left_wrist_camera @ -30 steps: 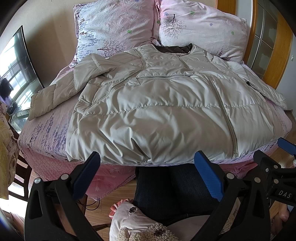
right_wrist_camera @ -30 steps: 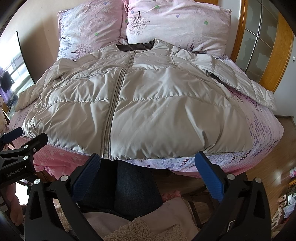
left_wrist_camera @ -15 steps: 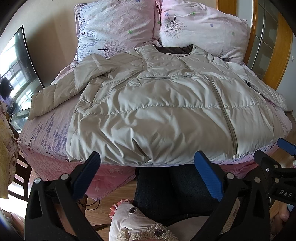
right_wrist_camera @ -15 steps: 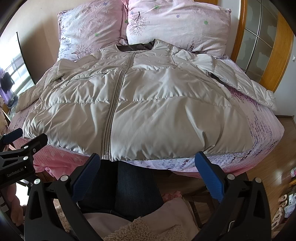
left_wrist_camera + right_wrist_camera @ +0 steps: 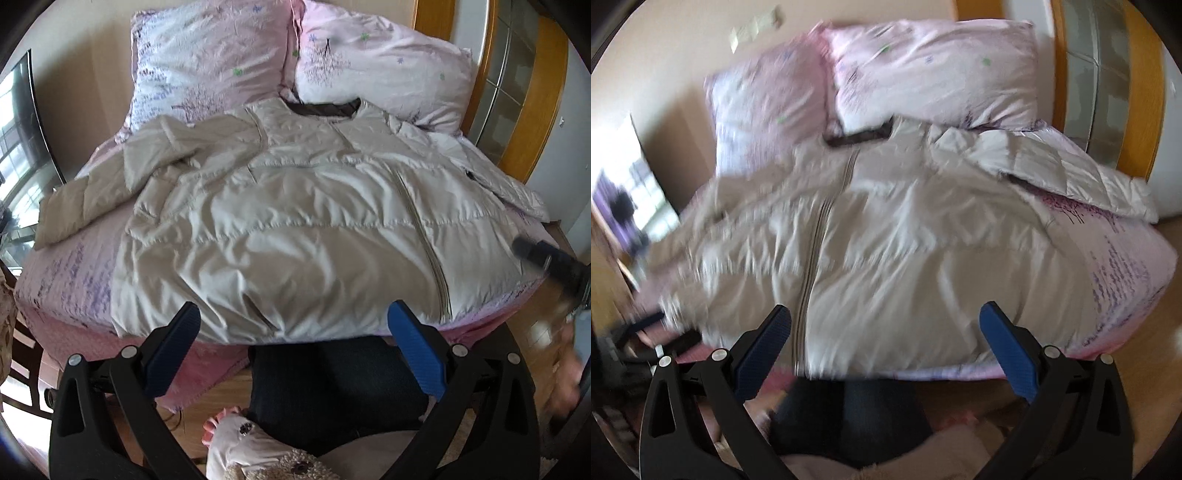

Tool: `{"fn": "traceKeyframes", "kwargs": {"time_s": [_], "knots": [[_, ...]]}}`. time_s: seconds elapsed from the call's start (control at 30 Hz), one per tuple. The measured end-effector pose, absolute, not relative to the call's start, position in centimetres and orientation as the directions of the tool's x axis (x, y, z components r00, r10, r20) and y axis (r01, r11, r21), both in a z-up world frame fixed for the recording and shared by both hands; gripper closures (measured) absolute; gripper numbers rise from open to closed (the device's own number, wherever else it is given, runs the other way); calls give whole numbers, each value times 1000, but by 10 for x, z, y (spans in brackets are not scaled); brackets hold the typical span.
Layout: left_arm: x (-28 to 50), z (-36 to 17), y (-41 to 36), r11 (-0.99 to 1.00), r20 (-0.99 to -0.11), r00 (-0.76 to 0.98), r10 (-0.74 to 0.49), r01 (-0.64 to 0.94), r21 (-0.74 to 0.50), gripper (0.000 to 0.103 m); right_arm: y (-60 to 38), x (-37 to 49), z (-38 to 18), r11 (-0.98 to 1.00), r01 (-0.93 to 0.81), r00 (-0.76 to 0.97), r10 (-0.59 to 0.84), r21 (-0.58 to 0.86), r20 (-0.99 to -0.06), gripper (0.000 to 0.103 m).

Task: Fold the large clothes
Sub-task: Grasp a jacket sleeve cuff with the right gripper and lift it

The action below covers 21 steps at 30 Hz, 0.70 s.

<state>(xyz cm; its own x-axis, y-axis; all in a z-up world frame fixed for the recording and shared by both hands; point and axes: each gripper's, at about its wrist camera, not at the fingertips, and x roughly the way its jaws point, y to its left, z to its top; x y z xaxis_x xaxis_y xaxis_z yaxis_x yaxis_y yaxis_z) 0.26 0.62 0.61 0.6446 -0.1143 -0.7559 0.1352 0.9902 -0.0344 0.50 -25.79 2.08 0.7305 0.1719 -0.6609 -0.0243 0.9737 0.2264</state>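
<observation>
Right gripper (image 5: 884,338) advanced — jacket (image 5: 905,243) just ahead

Two floral pink pillows (image 5: 384,70) — wooden headboard (image 5: 532,85) behind, glossy screen (image 5: 22,147) left

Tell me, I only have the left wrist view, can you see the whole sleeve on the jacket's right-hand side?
Observer: Yes. In the right wrist view that sleeve lies spread out toward the wooden headboard, resting on the bed, with its cuff near the bed's far edge.
Operator: Is the right claw holding anything?
Observer: No. The right claw is open and empty, with the jacket hem in front of its gap.
Operator: Anything on the wall I can't see?
Observer: A pale switch plate sits on the wall above the pillows, though that view is blurred.
</observation>
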Motion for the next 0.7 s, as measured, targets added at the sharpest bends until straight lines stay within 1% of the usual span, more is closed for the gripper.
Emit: {"fn": "traceKeyframes", "kwargs": {"time_s": [0.07,0.17,0.2,0.27,0.3,0.33,0.37,0.47,0.5,0.53,0.6,0.67,0.7], "knots": [[6,13,15,991,-732,671,-120,126,-47,2,-283,14,26,955,12,754,185,295,-630,1],[18,20,37,995,-697,711,-98,63,-75,2,-334,28,33,905,78,809,188,419,-557,1],[24,23,51,994,-676,730,-100,37,-107,2,-355,34,33,874,103,829,188,474,-526,1],[33,25,76,979,-643,751,-151,25,-201,2,-389,45,29,815,153,849,181,559,-496,1],[42,23,96,962,-633,754,-178,-3,-273,2,-414,54,23,760,200,854,175,619,-491,1],[46,23,107,956,-638,750,-173,-28,-292,2,-432,61,19,720,235,851,172,652,-496,1],[54,22,120,954,-649,747,-145,-70,-293,2,-444,67,14,693,259,845,174,673,-505,1],[71,21,152,950,-677,732,-70,-159,-270,2,-488,88,-7,591,387,801,164,708,-575,1],[75,19,161,941,-687,724,-65,-184,-283,2,-505,93,-18,535,440,788,155,721,-596,4],[81,17,175,926,-695,716,-69,-212,-311,2,-519,97,-27,475,480,781,151,737,-606,13],[92,12,204,888,-700,710,-79,-269,-373,2,-544,103,-42,384,532,772,145,755,-618,21],[98,9,224,876,-688,725,-41,-304,-373,2,-560,107,-54,317,572,765,127,757,-632,25],[99,8,229,875,-680,733,-19,-317,-367,2,-568,110,-60,289,583,765,119,760,-633,30]]}}
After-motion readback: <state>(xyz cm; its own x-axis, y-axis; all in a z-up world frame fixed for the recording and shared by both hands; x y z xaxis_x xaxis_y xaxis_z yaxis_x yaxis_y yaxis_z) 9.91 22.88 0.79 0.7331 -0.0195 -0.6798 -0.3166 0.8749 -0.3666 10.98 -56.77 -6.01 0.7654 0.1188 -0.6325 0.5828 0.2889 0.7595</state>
